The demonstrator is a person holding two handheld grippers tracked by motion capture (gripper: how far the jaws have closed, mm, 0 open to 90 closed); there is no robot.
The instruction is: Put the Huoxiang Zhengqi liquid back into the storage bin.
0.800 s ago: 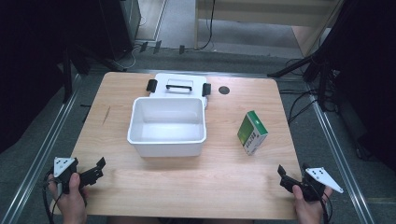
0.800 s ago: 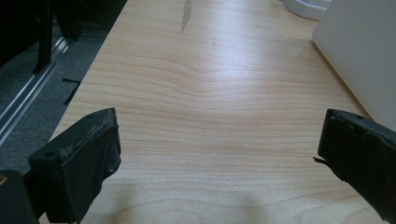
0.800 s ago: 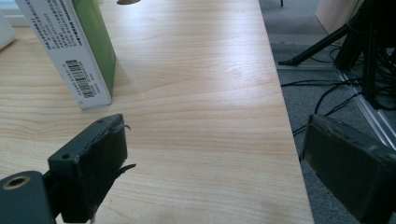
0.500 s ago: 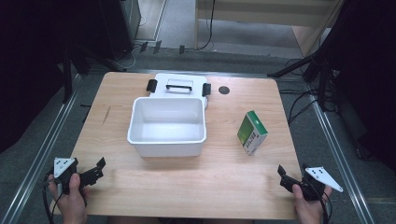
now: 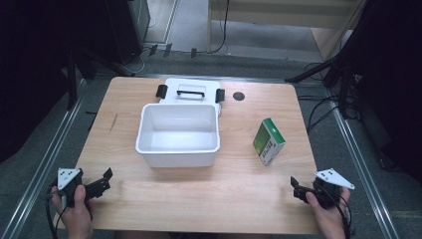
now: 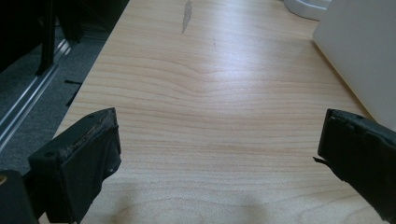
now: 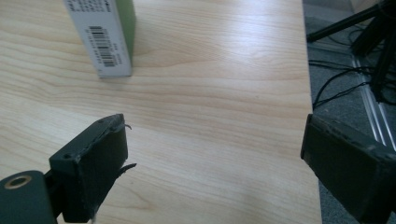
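The green box stands upright on the wooden table, just to the right of the white bin and apart from it. Nearest the person, the right gripper rests at the table's front edge, well in front of the white bin and off to its right, with the green box between the two; its jaws are spread wide with nothing but bare wood between them. The left gripper sits in front of the white bin's left corner, jaws likewise wide apart and empty. Compared with the moments just before, almost nothing has changed: both hands sit where they were at the front edge, and the green box and white bin have not shifted. That suggests the work has not yet begun, and the likely first move is a reach by the right gripper toward the green box. Behind the white bin, touching its far wall, lies its lid with dark latches, and a small dark disc lies just right of that.
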